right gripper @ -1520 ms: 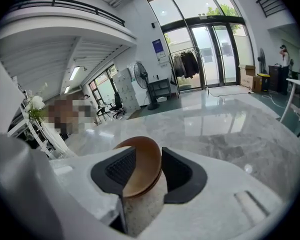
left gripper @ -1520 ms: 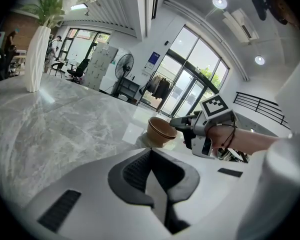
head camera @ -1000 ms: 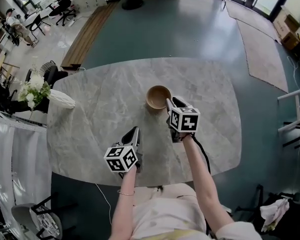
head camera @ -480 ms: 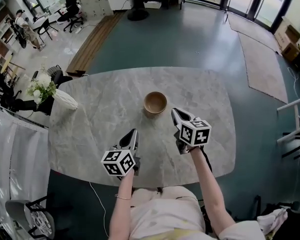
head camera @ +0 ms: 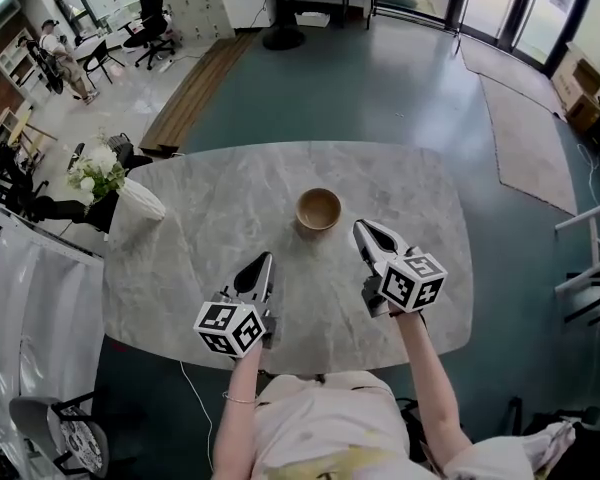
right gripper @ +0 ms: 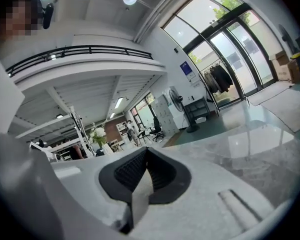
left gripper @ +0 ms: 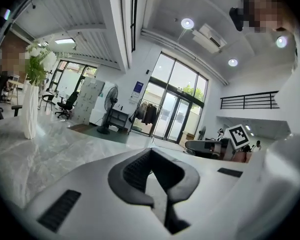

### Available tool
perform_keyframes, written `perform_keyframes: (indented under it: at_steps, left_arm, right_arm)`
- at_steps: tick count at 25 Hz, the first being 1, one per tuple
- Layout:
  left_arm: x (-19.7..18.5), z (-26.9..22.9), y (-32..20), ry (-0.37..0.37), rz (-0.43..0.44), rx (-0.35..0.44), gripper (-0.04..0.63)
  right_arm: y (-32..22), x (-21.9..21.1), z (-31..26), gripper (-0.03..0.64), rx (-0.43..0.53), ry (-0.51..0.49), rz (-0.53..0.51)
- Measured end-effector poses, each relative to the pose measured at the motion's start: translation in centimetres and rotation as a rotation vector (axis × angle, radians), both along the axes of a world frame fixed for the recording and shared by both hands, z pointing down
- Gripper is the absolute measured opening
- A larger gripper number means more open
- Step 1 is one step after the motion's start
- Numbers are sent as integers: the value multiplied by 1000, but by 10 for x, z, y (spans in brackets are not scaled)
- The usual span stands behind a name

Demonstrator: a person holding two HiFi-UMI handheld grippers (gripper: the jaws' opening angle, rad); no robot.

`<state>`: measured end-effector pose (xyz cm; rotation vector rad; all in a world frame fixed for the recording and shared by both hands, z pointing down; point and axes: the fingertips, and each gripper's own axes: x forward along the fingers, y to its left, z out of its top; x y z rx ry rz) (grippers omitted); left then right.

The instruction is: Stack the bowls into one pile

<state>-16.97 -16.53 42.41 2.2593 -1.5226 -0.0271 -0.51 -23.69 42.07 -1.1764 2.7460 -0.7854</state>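
1 bowl pile (head camera: 318,209) mid-counter (head camera: 180,268), just ahead-left of right gripper (head camera: 364,232), farther ahead-right of left gripper (head camera: 261,265). Both clenched, empty, clear of it. Nearer: right.

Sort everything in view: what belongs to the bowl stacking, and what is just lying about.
Job: bowl on the table; left gripper, shut and empty; right gripper, shut and empty.
Lying about: vase with flowers at the table's left edge.

The head view looked steeply down at the tabletop (head camera: 180,268); the gripper views skimmed it over the left claw (left gripper: 151,156) and right claw (right gripper: 146,156).
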Motion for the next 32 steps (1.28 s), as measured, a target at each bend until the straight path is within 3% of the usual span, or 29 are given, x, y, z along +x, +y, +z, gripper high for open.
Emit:
perform_keyframes:
  at_steps: [6,15,32]
  left_arm:
    - [-9,-17,11,-29,-12,61,0]
    - [-27,-50,19,-51,-27,158,0]
    - [-49,-57,16,-113,-89,169,0]
  right_arm:
    - [14,2,-24,8,63,-54,3]
    - [26,18,-50,8,139,-58,41]
    - [26,28,-59,6,189,-24,90]
